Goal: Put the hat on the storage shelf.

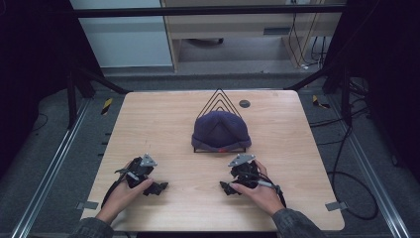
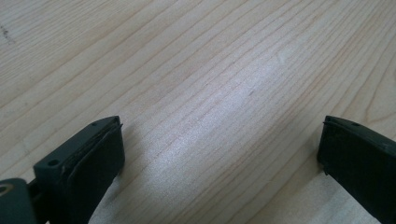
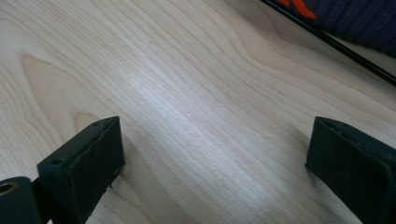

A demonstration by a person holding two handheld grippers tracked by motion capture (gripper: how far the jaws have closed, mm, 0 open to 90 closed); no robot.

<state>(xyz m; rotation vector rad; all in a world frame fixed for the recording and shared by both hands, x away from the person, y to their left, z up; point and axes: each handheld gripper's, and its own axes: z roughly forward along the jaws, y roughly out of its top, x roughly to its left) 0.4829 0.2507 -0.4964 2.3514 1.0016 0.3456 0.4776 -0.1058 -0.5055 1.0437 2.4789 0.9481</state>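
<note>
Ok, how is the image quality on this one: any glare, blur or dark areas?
High view: dim surroundings nearly black, table evenly lit, navy beanie on its wire rack readable but soft. Left gripper view: a pale sheen on the wood between the open jaws, far grain slightly blurred. Right gripper view: similar sheen, and the beanie's edge at top right is out of focus.

Left tool (image 1: pixel 157 187), right tool (image 1: pixel 227 188): jaws wide apart.
</note>
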